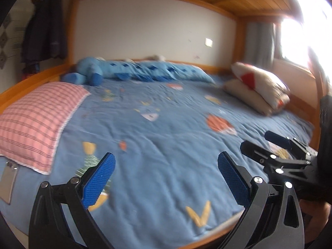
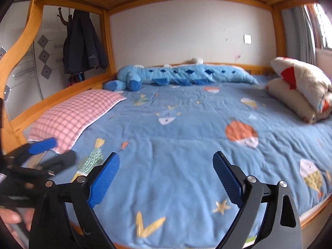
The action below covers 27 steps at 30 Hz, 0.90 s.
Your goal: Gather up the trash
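Observation:
A flat silvery wrapper (image 1: 8,181) lies on the blue bedspread (image 1: 161,128) at the near left, just below the pink checked pillow (image 1: 35,122). In the right wrist view the wrapper is mostly hidden behind the left gripper's fingers (image 2: 43,145). My left gripper (image 1: 166,178) is open and empty above the near part of the bed. My right gripper (image 2: 166,178) is open and empty, also above the near edge; it shows at the right of the left wrist view (image 1: 267,143).
A blue plush toy (image 2: 178,75) lies along the far side of the bed. Cream pillows with red patches (image 2: 300,89) are stacked at the right. Dark coats (image 2: 83,41) hang at the left. The wooden bed frame (image 2: 62,89) and upper bunk surround the mattress.

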Motion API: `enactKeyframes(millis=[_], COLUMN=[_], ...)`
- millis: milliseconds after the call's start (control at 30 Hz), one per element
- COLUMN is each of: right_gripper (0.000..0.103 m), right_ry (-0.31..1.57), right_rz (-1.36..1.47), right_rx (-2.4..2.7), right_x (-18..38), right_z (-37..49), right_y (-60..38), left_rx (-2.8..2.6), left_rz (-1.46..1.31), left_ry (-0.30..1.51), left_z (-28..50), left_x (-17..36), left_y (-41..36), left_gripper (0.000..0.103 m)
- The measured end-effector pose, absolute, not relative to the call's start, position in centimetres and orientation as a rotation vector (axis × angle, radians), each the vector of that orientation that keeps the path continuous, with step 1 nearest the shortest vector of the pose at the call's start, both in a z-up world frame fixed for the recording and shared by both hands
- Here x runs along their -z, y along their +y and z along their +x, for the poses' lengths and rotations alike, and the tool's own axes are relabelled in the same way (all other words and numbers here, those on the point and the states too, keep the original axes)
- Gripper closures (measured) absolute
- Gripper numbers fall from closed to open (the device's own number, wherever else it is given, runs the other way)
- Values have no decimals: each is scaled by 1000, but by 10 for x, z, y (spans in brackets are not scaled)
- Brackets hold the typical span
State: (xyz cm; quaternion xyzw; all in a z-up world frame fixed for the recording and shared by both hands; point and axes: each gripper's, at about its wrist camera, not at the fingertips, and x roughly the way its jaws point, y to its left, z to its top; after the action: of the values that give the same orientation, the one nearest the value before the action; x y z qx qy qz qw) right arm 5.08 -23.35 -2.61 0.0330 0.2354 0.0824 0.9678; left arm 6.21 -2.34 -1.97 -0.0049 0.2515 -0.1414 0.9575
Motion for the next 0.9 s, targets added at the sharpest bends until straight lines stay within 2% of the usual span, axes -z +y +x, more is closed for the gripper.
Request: enactKeyframes(millis=[200, 433, 900], right_gripper=[13, 13, 13], right_ry=[502, 525, 567], right_rz=[137, 131, 120], right_rx=[-214, -240, -280], right_x=[39, 44, 59], right_z=[67, 74, 82], right_y=[-230, -217, -206], left_rx=[82, 113, -2], left_rz=[16, -102, -96], left_ry=[411, 438, 453], left_z=[63, 81, 93], left_x=[0, -3, 11], left_y=[0, 25, 35], left_gripper=[4, 4, 4])
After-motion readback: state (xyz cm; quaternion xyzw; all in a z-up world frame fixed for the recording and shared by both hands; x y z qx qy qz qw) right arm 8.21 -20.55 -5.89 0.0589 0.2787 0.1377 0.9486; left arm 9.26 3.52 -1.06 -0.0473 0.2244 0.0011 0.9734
